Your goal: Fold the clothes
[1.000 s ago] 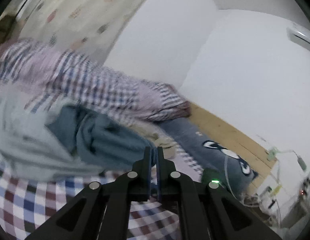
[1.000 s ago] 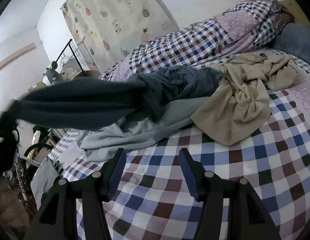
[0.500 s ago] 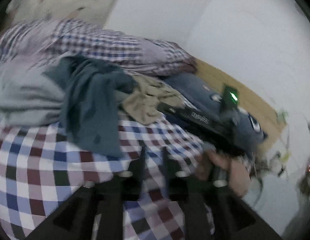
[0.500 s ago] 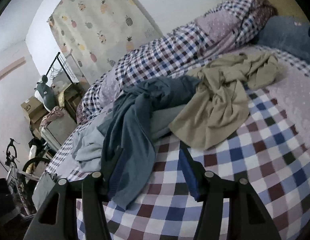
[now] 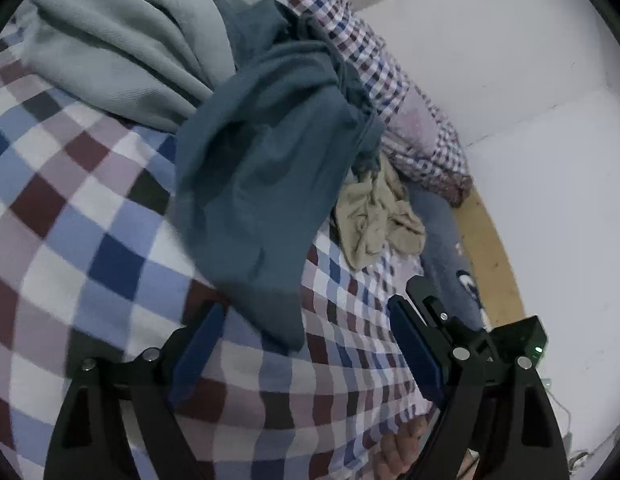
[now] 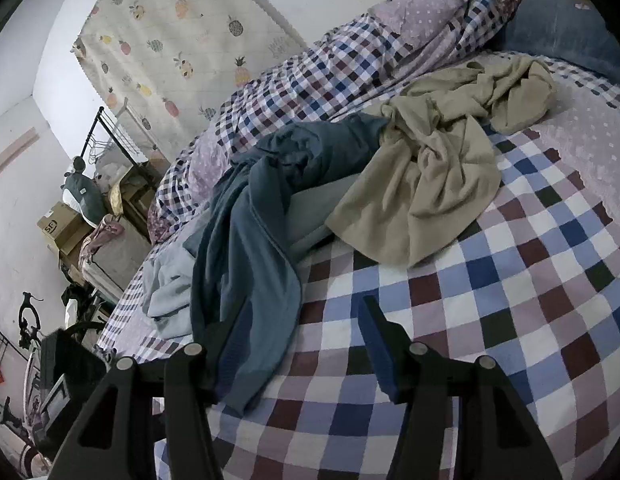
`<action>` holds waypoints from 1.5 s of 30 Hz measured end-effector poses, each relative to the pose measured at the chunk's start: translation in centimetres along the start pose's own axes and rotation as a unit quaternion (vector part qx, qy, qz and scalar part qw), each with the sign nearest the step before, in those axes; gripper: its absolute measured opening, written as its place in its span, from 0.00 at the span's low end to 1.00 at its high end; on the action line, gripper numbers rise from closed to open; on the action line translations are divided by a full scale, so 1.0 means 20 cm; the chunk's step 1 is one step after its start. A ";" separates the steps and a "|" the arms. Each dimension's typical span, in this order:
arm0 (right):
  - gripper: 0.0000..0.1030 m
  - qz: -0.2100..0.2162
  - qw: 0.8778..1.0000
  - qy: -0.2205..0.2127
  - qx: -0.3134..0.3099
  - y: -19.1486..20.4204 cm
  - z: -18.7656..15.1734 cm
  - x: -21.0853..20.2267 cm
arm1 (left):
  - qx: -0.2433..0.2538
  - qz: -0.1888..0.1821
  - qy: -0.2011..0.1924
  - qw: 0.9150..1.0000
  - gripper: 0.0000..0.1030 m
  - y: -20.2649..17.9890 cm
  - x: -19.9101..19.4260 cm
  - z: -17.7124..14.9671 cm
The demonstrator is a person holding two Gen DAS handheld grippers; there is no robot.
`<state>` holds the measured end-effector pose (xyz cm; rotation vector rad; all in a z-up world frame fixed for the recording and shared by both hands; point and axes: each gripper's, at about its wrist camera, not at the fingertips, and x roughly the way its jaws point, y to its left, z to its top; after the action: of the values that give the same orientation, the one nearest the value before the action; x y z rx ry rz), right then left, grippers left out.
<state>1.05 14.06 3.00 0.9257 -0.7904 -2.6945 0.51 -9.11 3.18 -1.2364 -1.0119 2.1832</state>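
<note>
Since a second ago the teal garment (image 6: 246,256) has dropped onto the bed (image 6: 509,300), released; left tool (image 5: 306,356) and right tool (image 6: 298,344) both spread, empty. Teal, grey (image 5: 110,40) and beige (image 6: 429,184) garments all lie crumpled, unfolded.

The only mark that can be made out is a dark logo reading roughly "SF" on the side of a cardboard box (image 6: 58,226), which sits left of the checked bed (image 6: 509,300). The left-wrist view shows no legible writing.
</note>
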 end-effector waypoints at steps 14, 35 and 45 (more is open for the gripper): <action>0.58 -0.006 1.000 0.003 -0.004 0.01 -0.04 -0.01 | -0.051 0.025 -0.039 0.998 0.85 -0.02 0.17 0.03; 0.59 -0.009 1.000 0.006 -0.014 0.07 -0.04 0.09 | -0.008 0.006 -0.099 0.995 0.03 -0.01 -0.15 0.02; 0.65 -0.022 0.998 -0.001 -0.055 0.24 0.25 0.25 | -0.055 0.013 -0.070 0.996 0.03 0.09 -0.13 0.06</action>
<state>-5.90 10.46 6.41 0.9256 -0.6230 -2.7445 0.74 -12.50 3.66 -1.1622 -1.1944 2.2882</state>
